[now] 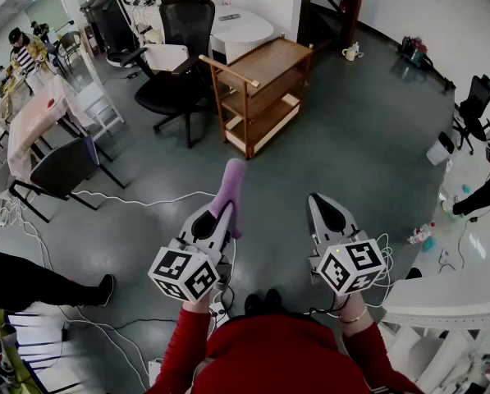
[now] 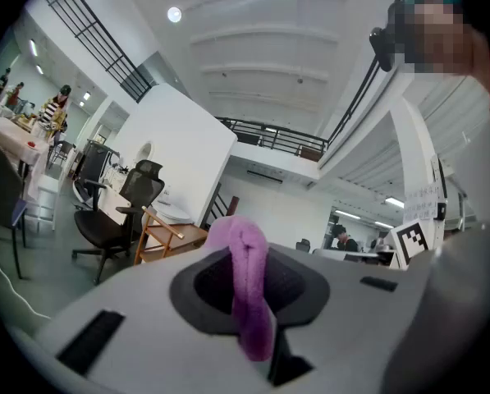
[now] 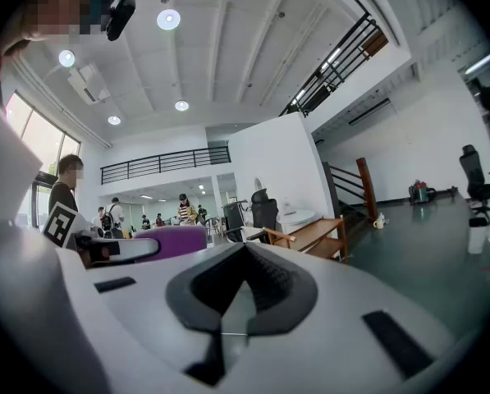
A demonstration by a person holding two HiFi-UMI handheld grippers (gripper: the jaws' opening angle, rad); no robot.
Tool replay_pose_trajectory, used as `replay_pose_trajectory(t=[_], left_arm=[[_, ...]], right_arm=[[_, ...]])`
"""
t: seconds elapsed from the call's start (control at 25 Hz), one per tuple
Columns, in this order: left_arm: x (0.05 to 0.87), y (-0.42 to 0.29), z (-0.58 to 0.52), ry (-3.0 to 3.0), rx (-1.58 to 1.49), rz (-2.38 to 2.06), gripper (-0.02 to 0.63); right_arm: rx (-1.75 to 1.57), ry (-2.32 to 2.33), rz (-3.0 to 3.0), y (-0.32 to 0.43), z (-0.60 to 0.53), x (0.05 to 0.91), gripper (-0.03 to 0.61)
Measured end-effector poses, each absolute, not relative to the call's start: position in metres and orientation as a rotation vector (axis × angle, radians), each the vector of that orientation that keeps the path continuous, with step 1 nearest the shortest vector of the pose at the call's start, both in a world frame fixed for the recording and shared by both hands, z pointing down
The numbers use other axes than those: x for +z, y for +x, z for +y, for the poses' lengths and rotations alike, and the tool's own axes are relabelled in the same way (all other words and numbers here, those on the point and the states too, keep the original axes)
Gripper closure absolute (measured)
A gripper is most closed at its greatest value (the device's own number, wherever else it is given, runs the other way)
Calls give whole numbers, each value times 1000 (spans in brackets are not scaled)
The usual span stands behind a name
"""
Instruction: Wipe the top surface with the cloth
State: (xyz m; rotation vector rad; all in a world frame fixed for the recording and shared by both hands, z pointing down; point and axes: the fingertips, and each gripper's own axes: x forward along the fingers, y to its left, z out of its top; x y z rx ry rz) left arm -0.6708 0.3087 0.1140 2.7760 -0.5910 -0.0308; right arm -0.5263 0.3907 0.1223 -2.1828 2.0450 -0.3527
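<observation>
A purple cloth [image 1: 231,189] sticks up from my left gripper [image 1: 217,210], whose jaws are shut on it; in the left gripper view the cloth [image 2: 246,286] hangs folded over between the dark pads. My right gripper [image 1: 322,203] is held beside it, jaws shut with nothing in them, which the right gripper view [image 3: 244,253] also shows. Both grippers hover over the floor, well short of a wooden three-shelf cart [image 1: 261,89]. The cart's top surface [image 1: 271,56] is bare. The cart [image 2: 169,236] appears small and far off past the left jaws, and the same cart [image 3: 314,235] shows in the right gripper view.
A black office chair [image 1: 179,64] stands left of the cart, a round white table [image 1: 240,27] behind it. White cables [image 1: 105,197] trail across the grey floor. Tables and chairs line the left side, a white desk [image 1: 441,298] the right. Stairs [image 1: 331,2] rise behind.
</observation>
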Motion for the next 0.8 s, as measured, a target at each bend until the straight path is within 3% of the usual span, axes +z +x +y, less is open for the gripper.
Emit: replay_pose_trajectory(t=[0.8], left_arm=[[127, -651, 300, 2769, 11, -566, 560]], right_arm=[[-427, -2181, 1989, -504, 390, 143, 567]])
